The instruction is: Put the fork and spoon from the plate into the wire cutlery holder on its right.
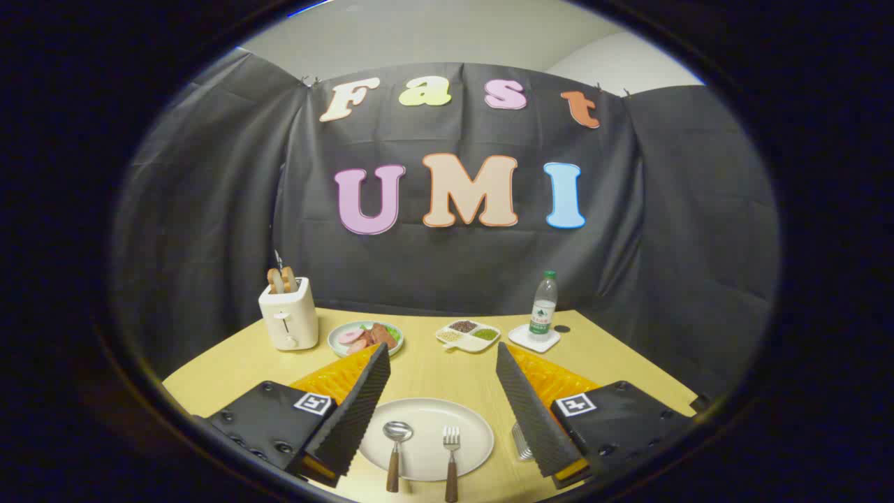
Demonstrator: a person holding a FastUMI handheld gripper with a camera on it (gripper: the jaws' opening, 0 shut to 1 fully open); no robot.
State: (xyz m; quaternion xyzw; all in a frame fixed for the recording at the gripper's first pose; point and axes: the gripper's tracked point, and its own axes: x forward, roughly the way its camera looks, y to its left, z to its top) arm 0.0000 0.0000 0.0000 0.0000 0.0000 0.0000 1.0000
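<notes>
The yellow desk (pixel 433 363) fills the lower middle of the frame. At lower centre sits the white plate (pixel 427 439), between the two fingers of the tool (pixel 440 409), which stand wide apart, gripping nothing. On the plate lie the spoon (pixel 395 444) at left and the fork (pixel 451 454) at right, side by side. Their heads point away from the tool and their brown handles run back toward it, so both long axes lie roughly along the fingers' direction. Both lie below and just ahead of the open gap; the spoon is nearer the left finger, the fork nearer the right. The wire cutlery holder (pixel 521 441) peeks out at lower right, just beside the plate and mostly hidden behind the right finger. A grasp would likely call for descending and closing across a handle.
</notes>
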